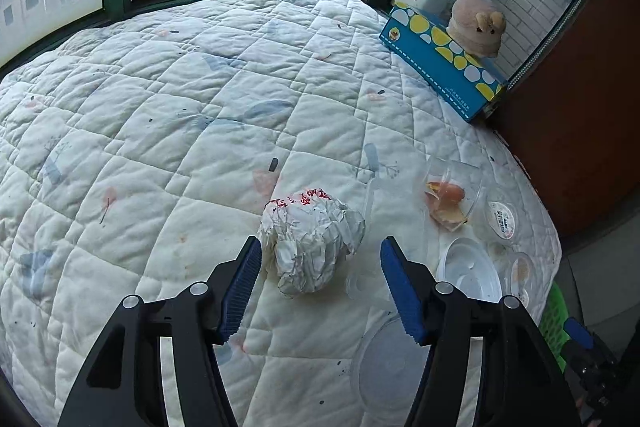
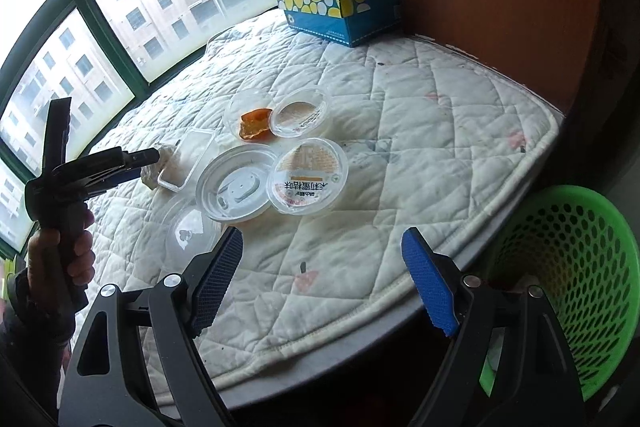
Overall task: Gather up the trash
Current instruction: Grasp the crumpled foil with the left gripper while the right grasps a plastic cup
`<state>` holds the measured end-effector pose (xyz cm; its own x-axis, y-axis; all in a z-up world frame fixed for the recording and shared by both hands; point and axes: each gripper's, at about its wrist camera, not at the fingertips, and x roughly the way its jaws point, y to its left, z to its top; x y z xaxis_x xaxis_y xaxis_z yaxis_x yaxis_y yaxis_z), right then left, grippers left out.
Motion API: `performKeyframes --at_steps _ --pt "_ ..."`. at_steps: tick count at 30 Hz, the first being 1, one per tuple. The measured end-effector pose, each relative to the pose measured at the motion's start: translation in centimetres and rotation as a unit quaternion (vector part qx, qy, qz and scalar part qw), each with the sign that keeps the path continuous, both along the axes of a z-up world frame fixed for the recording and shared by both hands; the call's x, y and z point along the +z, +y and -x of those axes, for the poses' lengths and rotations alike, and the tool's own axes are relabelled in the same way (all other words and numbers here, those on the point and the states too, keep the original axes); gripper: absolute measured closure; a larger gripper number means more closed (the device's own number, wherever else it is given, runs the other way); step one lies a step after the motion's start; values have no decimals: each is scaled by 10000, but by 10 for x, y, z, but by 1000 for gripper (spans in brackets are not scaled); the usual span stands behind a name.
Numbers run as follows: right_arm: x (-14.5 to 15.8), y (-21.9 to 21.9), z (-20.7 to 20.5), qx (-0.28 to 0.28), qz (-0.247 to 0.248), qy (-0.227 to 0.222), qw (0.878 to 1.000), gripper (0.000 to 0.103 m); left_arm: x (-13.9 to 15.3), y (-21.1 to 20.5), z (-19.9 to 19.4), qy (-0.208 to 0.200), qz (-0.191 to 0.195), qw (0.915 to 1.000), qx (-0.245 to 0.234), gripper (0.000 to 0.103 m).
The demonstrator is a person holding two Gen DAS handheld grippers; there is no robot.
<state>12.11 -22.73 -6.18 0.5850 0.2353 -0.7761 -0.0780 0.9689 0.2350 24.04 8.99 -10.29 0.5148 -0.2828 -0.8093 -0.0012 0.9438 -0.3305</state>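
Step in hand: the crumpled paper wrapper (image 1: 314, 241) is being lined up for a grasp by the left gripper (image 1: 320, 259).
Left fingers: held wide apart and empty; the wrapper is framed between them, and it cannot be told whether either pad touches it.
Right fingers: the right gripper (image 2: 322, 263) is spread wide and holds nothing, hanging over the quilted pad (image 2: 420, 131) near its front edge.
Trash: the wrapper lies on the pad, with clear plastic lids and cups (image 2: 236, 187) and orange food scraps (image 2: 254, 125) just beside it.
Bin: a green basket (image 2: 572, 267) stands beside the pad's edge, low on the right.
Advice: the wrapper is best straddled at its widest part and squeezed gently, since crumpled paper is likely to give.
Risk: the neighbouring clear cup (image 1: 358, 283) could be nudged.
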Motion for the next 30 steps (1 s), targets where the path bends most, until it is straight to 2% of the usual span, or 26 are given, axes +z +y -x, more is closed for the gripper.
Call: performKeyframes --at_steps 2,7,10,18,20,22,24,25,26,30 --pt "-5 5 -8 29 13 46 10000 21 -3 3 0 -4 97 10000 -23 49" --pt "-17 22 -27 172 154 169 9996 21 -5 10 0 -45 224 9997 -95 72" --pt "-23 31 -37 209 349 184 9990 21 -4 13 2 -86 272 9995 -132 80" --pt "-36 43 -59 201 764 275 9965 22 -4 16 6 -141 273 9995 -120 89" --pt "-39 45 -63 184 841 285 9959 30 -2 17 7 -167 273 9994 -119 91" --pt "-41 44 -66 177 769 330 9963 36 1 18 11 -233 248 9993 -131 92" --pt "-42 43 -66 150 760 300 9965 36 5 20 13 -269 250 9992 -128 92" --pt "-42 43 -66 132 743 283 9967 36 6 21 14 -283 255 9992 -119 95" --pt "-41 43 -65 113 733 265 9969 37 7 22 15 -284 275 9991 -125 103" --pt "-36 37 -60 52 678 183 9975 37 10 25 19 -314 318 9990 -80 103"
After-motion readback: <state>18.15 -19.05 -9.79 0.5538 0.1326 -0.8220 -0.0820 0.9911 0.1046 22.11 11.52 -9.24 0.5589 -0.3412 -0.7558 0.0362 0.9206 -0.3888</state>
